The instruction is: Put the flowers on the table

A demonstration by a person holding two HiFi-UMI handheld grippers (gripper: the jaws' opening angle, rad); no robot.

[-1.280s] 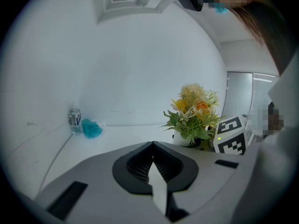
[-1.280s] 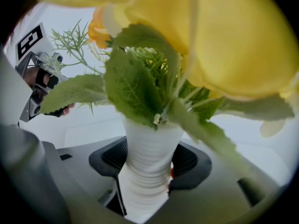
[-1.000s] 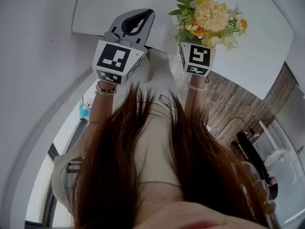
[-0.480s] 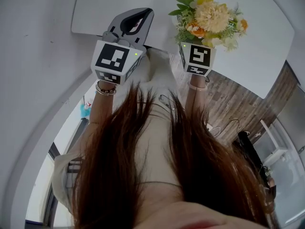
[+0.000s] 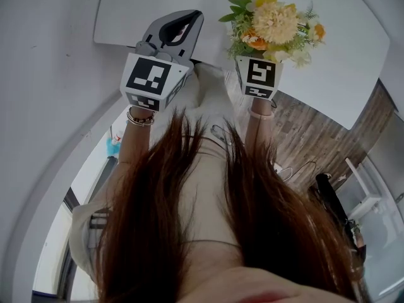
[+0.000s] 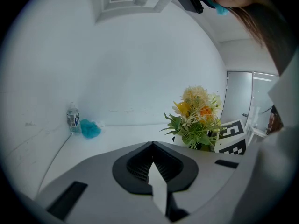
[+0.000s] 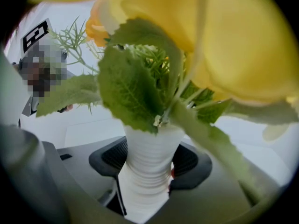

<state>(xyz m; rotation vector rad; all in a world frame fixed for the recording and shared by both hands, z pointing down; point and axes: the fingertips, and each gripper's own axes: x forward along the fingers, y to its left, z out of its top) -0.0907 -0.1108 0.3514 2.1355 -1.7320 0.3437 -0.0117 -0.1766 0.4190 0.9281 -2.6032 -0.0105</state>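
The right tool (image 7: 148,174) pinches the white vase (image 7: 147,148) holding the flowers (image 5: 274,21), at the upper right of the head view over the white surface (image 5: 353,62). Within the last second they have crept slightly up the frame, so the bouquet seems to be travelling out over the surface, probably not yet set down. The left tool (image 6: 153,144) is pressed together on nothing.

1. We see the flowers (image 5: 274,21) standing in a vase (image 7: 147,167) that sits between the right gripper's (image 7: 149,160) jaws, over the table's (image 5: 341,74) near edge.
2. To their left we find the left gripper (image 5: 182,25), nothing between its jaws.
3. Far left, a bottle (image 6: 73,118) stands by the wall, with a soft bundle (image 6: 90,129) just to its right.
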